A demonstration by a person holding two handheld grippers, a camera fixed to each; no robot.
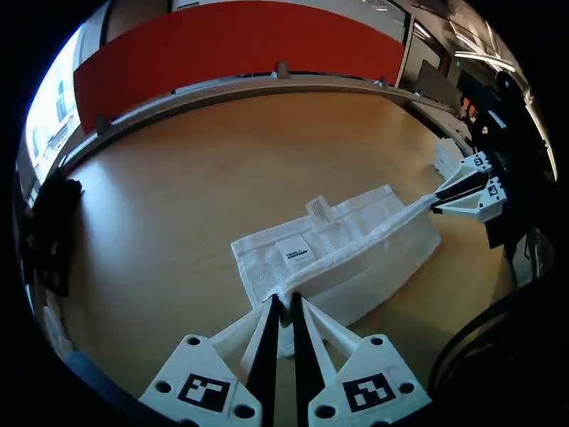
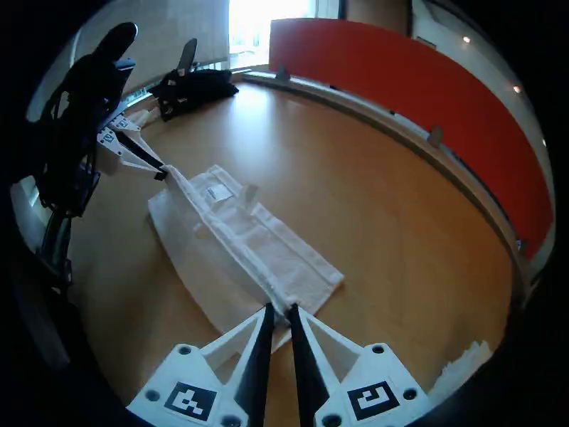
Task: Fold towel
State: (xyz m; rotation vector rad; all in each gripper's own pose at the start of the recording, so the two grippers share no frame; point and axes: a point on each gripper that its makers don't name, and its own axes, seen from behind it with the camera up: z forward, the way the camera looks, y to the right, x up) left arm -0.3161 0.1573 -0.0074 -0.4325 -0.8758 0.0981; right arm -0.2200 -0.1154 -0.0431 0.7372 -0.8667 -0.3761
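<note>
Big wooden table (image 1: pixel 178 199) takes up most of both views, with a long red panel (image 1: pixel 235 50) standing along its far edge and a black heap of gear (image 2: pixel 199 85) parked way off near the window.

The white towel (image 1: pixel 334 249) lies out in the open middle of the table, straight on the wood, not in a basket or bin or anything like that. Part of it lies flat, and one long edge is pulled up into a tight ridge strung between the two grippers.

The left gripper (image 1: pixel 286 299) has its fingers squeezed nearly together, with one end of that raised edge pinched between them. The right gripper (image 2: pixel 279 309) is the same deal at the other end: narrow gap, cloth caught in it. From the left gripper view you can see it off to the side (image 1: pixel 435 201), tugging the ridge taut.

My read is that this is mid-fold. The edge is grabbed and lifted, but it isn't laid over onto the flat half yet. That laying down and any further folds are what's left.

Small stuff: a sewn label (image 1: pixel 295 252) faces up on the flat part, and a little loose tag (image 1: pixel 321 208) sticks out near the far hem.
</note>
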